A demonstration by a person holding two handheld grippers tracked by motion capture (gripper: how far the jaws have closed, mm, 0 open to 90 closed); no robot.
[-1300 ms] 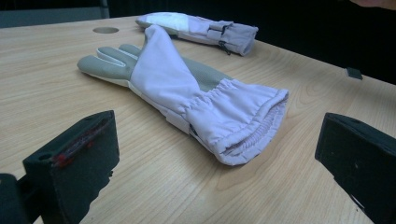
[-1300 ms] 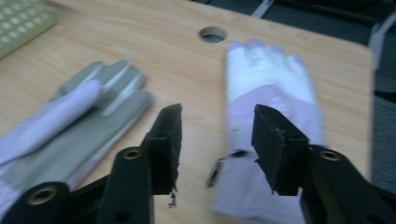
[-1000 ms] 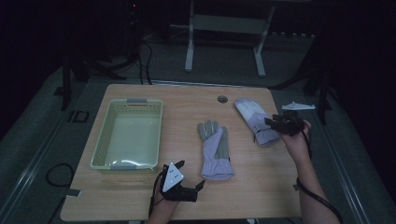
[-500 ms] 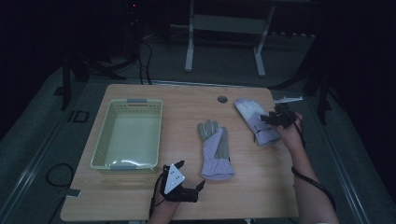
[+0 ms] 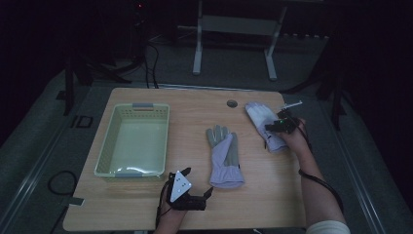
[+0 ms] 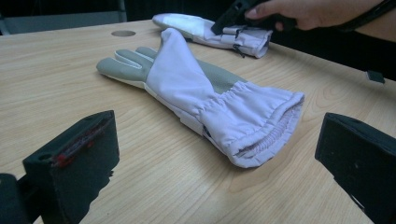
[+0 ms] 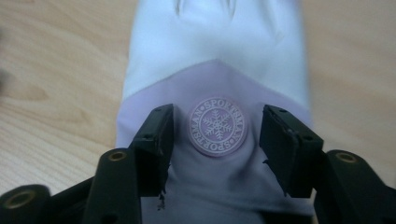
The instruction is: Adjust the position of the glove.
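Observation:
Two gloves lie flat on the wooden table [image 5: 195, 107]. The middle glove [image 5: 224, 156] [image 6: 196, 84] shows a grey palm and a lilac cuff. My left gripper [image 5: 207, 192] [image 6: 215, 158] rests near the front edge, open, with that cuff just ahead of its jaws. The right glove [image 5: 260, 122] [image 7: 215, 56] lies back up, with a round snowflake badge [image 7: 216, 126] on its lilac cuff. My right gripper [image 5: 275, 127] [image 7: 215, 135] hangs low over that cuff, and its jaws have just been opening. They straddle the badge without pinching the cloth.
A pale green basket [image 5: 134, 139] stands at the table's left, with nothing in it. A round cable hole [image 5: 232, 103] sits near the far edge. Metal stand legs [image 5: 197, 48] rise on the dark floor behind the table.
My right gripper has moved left and down onto the right glove's cuff. The left gripper and both gloves have not moved.

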